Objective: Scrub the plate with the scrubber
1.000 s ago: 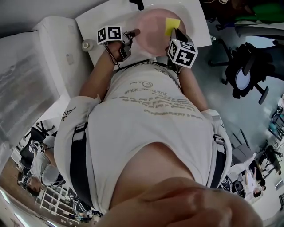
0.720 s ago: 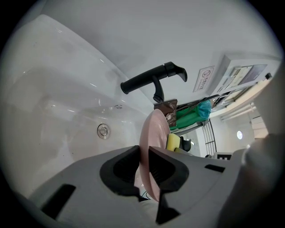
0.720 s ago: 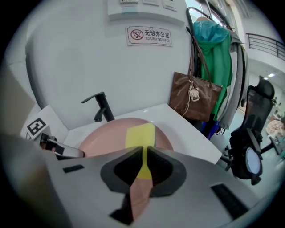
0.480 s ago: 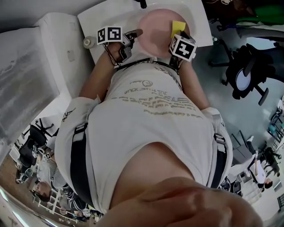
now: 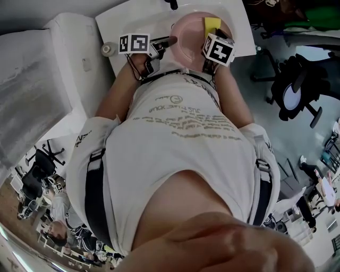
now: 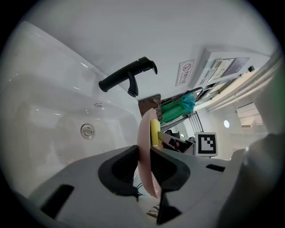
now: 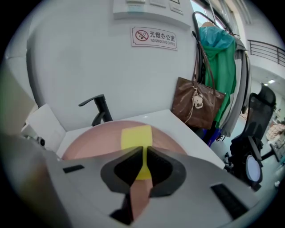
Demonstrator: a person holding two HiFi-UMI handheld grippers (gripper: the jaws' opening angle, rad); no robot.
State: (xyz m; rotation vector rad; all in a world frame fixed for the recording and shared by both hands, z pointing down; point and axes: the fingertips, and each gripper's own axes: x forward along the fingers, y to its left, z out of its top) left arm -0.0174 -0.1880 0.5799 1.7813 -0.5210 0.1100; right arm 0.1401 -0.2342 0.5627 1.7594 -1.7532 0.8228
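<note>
The plate (image 6: 145, 133) is gripped on edge over the sink (image 6: 53, 120) by the left gripper (image 6: 143, 153) — its jaws just eased wider — with its face ahead of the right gripper (image 7: 143, 153), whose jaws are clamped on the scrubber (image 7: 136, 137).

In the head view the right gripper's (image 7: 143, 162) cube (image 5: 218, 49) hides its jaws, the scrubber's (image 5: 212, 24) near end and the plate's (image 5: 186, 37) rim beside it. The tap (image 5: 171, 4), beyond the gripper, is cut off by the top edge.
</note>
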